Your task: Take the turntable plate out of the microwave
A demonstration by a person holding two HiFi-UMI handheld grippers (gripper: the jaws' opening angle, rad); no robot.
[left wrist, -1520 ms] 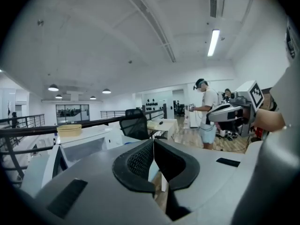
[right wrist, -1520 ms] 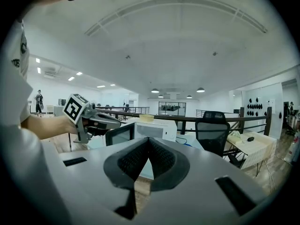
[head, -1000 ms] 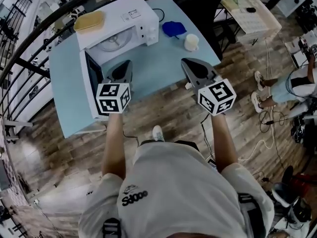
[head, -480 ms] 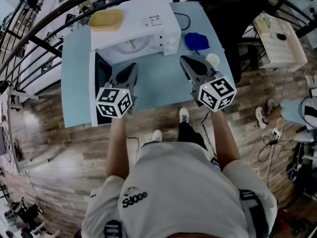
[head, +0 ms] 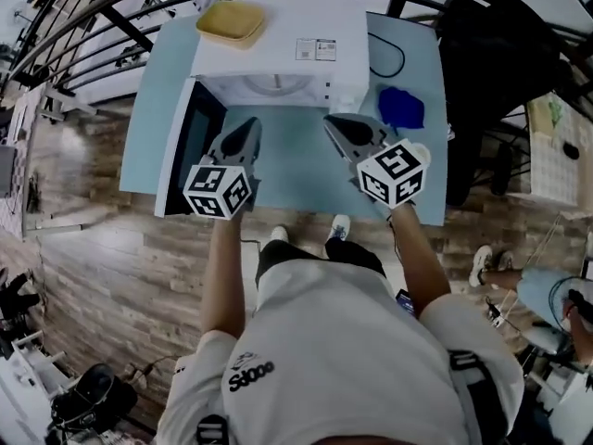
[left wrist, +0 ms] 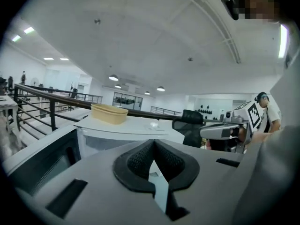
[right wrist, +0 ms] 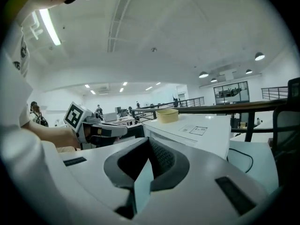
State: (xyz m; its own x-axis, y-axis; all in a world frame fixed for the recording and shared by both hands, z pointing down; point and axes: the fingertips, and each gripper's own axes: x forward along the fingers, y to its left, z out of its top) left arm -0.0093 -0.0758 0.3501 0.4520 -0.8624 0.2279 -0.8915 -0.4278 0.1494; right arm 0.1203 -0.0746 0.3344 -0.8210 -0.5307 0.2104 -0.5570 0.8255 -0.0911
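The white microwave (head: 278, 49) stands at the back of the light blue table (head: 296, 170), with its door (head: 190, 146) swung open to the left. Inside the cavity a strip of the glass turntable plate (head: 276, 85) shows. My left gripper (head: 248, 126) hovers in front of the opening near the door, shut and holding nothing. My right gripper (head: 332, 121) hangs at the opening's right side, also shut and holding nothing. In the left gripper view the closed fingertips (left wrist: 153, 143) point at the microwave (left wrist: 126, 135). The right gripper view shows the microwave's top (right wrist: 197, 130).
A yellow tray (head: 232, 21) lies on the microwave's top. A blue object (head: 400, 107) and a white cup (head: 422, 149) sit on the table to the right. A black railing (head: 111, 17) runs behind the table, and a black chair (head: 491, 54) stands at the right.
Both grippers have moved closer to the microwave's front, the right one more. The view has swung so that the microwave now sits centred ahead. Both jaws stayed shut.
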